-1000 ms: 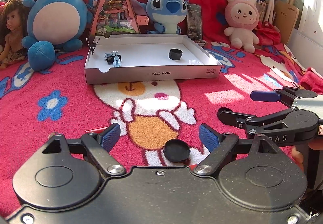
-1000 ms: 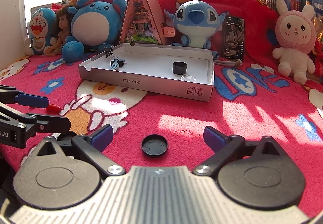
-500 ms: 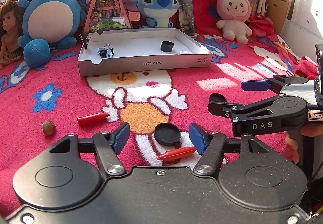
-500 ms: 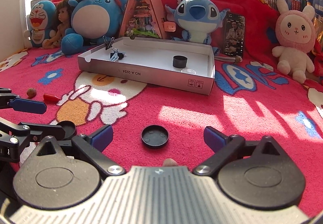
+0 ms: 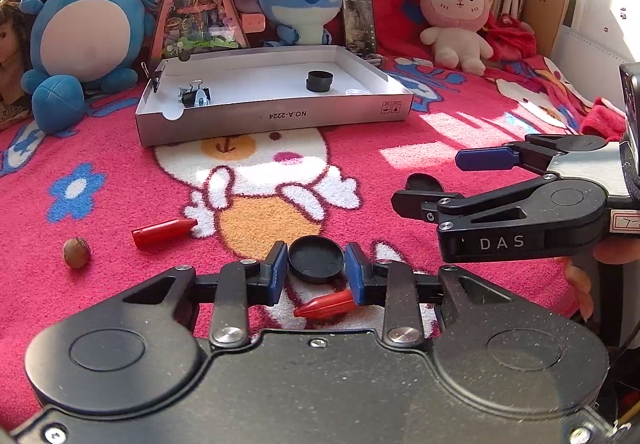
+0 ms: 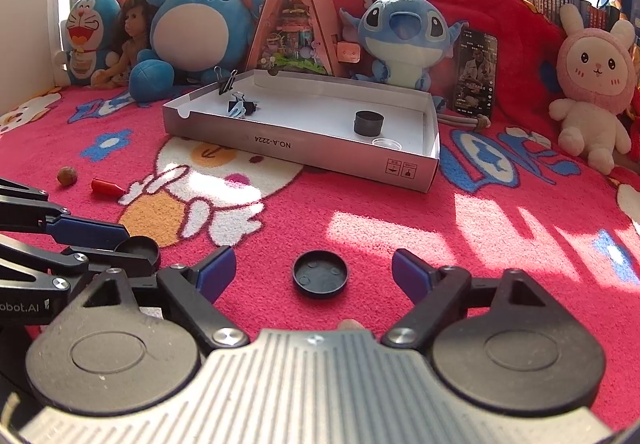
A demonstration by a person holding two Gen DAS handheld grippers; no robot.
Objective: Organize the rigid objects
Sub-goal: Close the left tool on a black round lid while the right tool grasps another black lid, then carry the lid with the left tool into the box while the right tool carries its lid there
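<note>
My left gripper (image 5: 316, 270) is low over the red blanket, its jaws closing, and both blue pads touch the sides of a flat black round lid (image 5: 316, 259). A red crayon (image 5: 326, 304) lies just under the right pad. My right gripper (image 6: 314, 270) is open with its jaws closing. A second black lid (image 6: 320, 274) lies on the blanket between its pads, clear of both. In the left wrist view the right gripper (image 5: 436, 179) comes in from the right around that lid (image 5: 424, 183). The white cardboard box (image 5: 276, 115) stands further back.
In the box are binder clips (image 5: 194, 96), a black cup (image 5: 320, 80) and a clear lid (image 5: 356, 91). Another red crayon (image 5: 164, 232) and a brown nut (image 5: 76, 252) lie at the left. Plush toys, a doll and a triangular display line the back.
The left jaws have drawn in from wide apart until the pads meet the black lid. The right jaws have narrowed a little around the other lid. Neither lid has moved.
</note>
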